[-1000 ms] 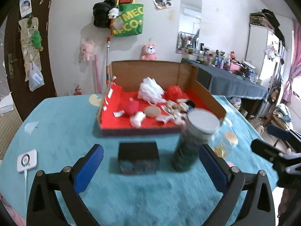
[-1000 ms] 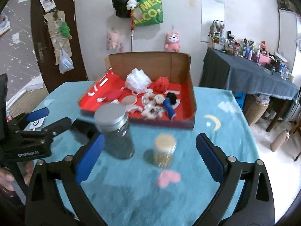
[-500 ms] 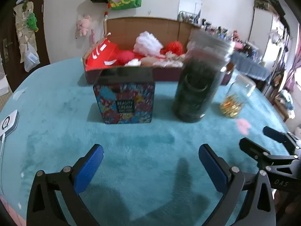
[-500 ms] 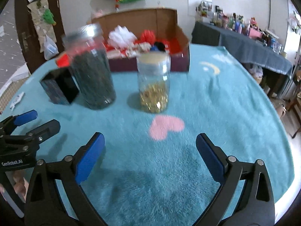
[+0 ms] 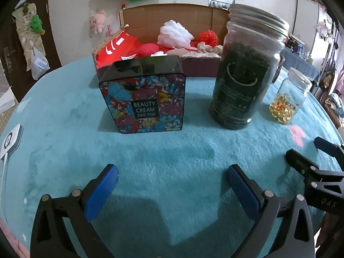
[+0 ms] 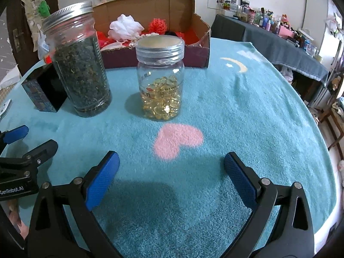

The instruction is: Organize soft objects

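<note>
A cardboard box (image 5: 169, 15) (image 6: 200, 28) with a red lining sits at the far side of the round table. In it lie soft things: a white mesh puff (image 5: 175, 34) (image 6: 125, 26), a red puff (image 5: 207, 38) (image 6: 158, 26) and a red ball (image 5: 148, 49). My left gripper (image 5: 172, 177) hangs open low over the teal cloth, in front of a flowered tin (image 5: 146, 105). My right gripper (image 6: 171, 166) is open too, just short of a pink heart (image 6: 178, 140), nothing between its fingers. Each gripper shows at the edge of the other's view.
A tall jar of dark leaves (image 5: 243, 75) (image 6: 80, 64) and a small jar of yellow capsules (image 5: 289, 101) (image 6: 161, 79) stand between the grippers and the box. A white device (image 5: 10, 138) lies at the left edge. A dark-clothed side table (image 6: 268, 40) stands at the right.
Both grippers have dropped low and drawn back toward the table's near edge, so the tin and jars now loom large in front. Both stay open and nothing has been grasped.
</note>
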The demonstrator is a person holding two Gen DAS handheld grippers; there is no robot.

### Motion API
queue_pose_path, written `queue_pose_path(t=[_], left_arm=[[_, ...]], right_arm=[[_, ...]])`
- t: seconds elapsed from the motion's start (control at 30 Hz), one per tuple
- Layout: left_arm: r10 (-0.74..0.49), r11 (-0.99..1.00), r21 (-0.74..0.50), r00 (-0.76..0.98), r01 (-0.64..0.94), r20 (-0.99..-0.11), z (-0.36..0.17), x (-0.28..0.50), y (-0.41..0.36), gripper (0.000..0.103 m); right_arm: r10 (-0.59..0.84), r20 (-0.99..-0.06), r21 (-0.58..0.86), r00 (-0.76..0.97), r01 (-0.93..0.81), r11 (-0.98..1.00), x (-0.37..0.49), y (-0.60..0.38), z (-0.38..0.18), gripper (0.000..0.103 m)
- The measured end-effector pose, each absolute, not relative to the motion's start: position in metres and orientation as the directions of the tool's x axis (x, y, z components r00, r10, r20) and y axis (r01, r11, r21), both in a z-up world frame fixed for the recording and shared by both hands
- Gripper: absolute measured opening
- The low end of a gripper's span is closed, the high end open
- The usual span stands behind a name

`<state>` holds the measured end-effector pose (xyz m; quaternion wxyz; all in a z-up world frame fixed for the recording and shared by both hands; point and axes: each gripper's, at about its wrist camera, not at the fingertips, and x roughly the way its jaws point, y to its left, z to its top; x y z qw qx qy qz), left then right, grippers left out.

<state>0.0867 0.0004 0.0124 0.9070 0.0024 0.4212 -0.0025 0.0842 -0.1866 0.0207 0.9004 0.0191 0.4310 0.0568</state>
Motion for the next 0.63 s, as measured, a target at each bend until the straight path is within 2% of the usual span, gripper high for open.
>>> queue_pose_path(t=[0.63], left_arm=[[-0.004, 1.000, -0.014, 0.645, -0.012, -0.764, 0.0121, 0.0872, 0.0023, 0.103]], right_arm=[[0.119, -0.773, 0.091, 0.624, -0.077, 0.993, 0.0832, -0.1870, 0.0193, 0.101]])
